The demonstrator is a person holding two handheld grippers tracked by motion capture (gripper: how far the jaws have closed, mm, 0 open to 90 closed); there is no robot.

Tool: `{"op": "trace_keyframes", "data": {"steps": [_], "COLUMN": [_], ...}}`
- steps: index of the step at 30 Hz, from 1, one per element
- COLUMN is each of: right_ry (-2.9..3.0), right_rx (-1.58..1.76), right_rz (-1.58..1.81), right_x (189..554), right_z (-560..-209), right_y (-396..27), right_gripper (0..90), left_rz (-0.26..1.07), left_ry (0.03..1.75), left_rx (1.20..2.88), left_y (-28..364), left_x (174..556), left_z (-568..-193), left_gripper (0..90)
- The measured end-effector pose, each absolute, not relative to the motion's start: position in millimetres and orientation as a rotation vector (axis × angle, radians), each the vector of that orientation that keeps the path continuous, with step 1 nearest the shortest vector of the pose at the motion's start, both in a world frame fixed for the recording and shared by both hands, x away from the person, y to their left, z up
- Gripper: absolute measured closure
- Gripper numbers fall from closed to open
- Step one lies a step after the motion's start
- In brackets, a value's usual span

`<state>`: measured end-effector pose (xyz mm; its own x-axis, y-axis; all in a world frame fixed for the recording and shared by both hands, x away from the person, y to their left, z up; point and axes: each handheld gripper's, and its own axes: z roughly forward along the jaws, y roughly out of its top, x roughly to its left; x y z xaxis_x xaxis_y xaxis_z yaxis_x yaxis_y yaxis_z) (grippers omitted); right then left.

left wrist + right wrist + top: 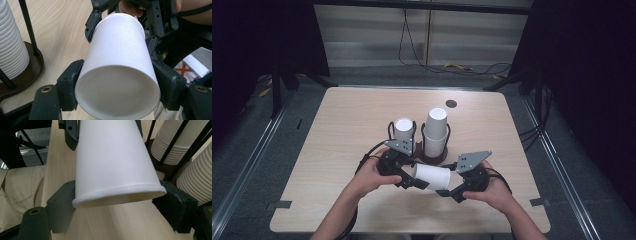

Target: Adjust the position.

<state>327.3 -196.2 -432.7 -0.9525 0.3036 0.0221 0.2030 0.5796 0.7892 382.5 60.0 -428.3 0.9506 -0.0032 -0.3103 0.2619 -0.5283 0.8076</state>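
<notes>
A white paper cup (434,176) lies on its side just above the near middle of the wooden surface (342,125), held level between the two grippers. The left gripper (418,181) clamps its fingers (68,85) on the cup's narrow bottom end; in the left gripper view the closed base faces the camera and a black finger presses on each side of it. The right gripper (447,191) has its fingers (61,206) set against the cup's rolled rim at the wide, open end, one on either side, and they touch the rim in the right gripper view. The person's left hand (371,176) and right hand (492,192) grasp the gripper bodies from the near edge of the surface.

Just beyond the cup stands a dark round-based holder (434,157) with thin black upright rods. It carries two stacks of white cups turned upside down: a shorter stack (403,131) on the left and a taller stack (435,131) on the right. A small dark disc (451,103) lies farther back on the surface, well apart from the holder.
</notes>
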Motion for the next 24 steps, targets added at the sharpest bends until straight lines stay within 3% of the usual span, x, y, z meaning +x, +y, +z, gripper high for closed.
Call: {"op": "trace_keyframes", "data": {"steps": [24], "right_ry": [2.685], "right_rx": [0.450], "right_rz": [1.336], "right_x": [328.5], "right_z": [-429.7], "right_y": [-198.1], "right_gripper": [22.7], "left_rz": [-0.321], "left_ry": [0.171], "left_rx": [2.154], "left_y": [57.7], "left_x": [382.4], "left_z": [-433.7], "left_gripper": [28.6]}}
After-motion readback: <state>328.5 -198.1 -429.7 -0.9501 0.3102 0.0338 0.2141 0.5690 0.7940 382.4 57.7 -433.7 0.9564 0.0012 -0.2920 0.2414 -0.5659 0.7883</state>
